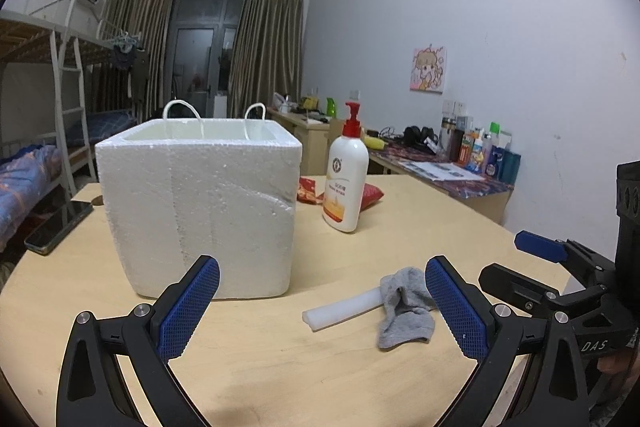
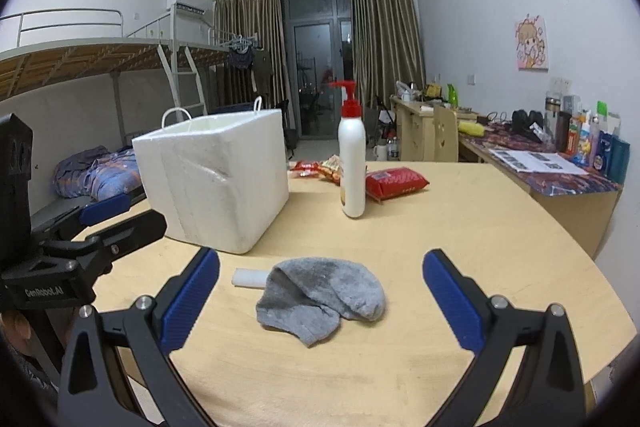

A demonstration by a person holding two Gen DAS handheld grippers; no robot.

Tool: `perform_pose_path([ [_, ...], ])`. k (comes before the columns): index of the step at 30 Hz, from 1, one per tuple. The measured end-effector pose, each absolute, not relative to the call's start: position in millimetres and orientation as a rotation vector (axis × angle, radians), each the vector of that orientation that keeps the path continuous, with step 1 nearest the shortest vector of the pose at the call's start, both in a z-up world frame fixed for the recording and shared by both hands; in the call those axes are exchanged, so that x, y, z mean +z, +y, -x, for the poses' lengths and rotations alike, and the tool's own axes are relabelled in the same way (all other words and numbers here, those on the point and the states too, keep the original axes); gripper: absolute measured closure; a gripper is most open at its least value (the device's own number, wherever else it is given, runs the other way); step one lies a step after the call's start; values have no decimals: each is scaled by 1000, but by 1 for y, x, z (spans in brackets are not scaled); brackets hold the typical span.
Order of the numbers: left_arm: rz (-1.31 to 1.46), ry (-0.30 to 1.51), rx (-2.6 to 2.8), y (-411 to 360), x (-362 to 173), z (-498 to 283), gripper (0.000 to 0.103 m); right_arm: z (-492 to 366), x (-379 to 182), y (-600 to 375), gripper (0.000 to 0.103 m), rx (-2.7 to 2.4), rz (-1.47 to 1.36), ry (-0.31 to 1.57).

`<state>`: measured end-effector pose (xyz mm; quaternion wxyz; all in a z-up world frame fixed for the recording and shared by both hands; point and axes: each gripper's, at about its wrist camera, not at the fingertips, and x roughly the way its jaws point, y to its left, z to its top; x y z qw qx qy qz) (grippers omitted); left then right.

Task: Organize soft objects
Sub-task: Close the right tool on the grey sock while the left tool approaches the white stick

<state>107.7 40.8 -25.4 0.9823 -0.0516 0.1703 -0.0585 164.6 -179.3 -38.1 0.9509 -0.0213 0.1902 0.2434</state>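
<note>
A crumpled grey sock (image 2: 322,297) (image 1: 406,309) lies on the wooden table, partly over a white foam strip (image 1: 342,311) (image 2: 249,277). My right gripper (image 2: 320,303) is open, its blue pads on either side of the sock just in front of it. My left gripper (image 1: 322,311) is also open and holds nothing; the sock sits by its right finger (image 1: 456,311). A white foam box (image 1: 200,207) (image 2: 216,183) with cord handles stands open-topped behind, straight ahead of the left gripper. In the left wrist view the right gripper shows at the right edge.
A white pump bottle (image 1: 346,175) (image 2: 352,163) with a red top stands right of the box. Red snack packets (image 2: 394,183) (image 1: 306,190) lie behind it. A dark phone (image 1: 60,227) rests at the table's left edge. A cluttered desk (image 2: 560,171) runs along the right wall.
</note>
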Motion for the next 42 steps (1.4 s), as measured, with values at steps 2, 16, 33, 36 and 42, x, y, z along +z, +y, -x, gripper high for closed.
perform_pose_path([
  [2,86,360,-114,40,-26,-114,0,-170,-40,-178,0,503,47,404],
  [16,61,460,-131,43,-41,-147,0,-205,-63,-169,0,584,34,546],
  [33,47,582,-167,55,-64,-175,0,-228,-79,-151,14,616,103,670],
  [36,41,593,-195,54,-65,-178,0,-231,-81,-150,25,611,116,689],
  [42,31,613,-210,54,-63,-183,0,-234,-88,-147,28,604,155,723],
])
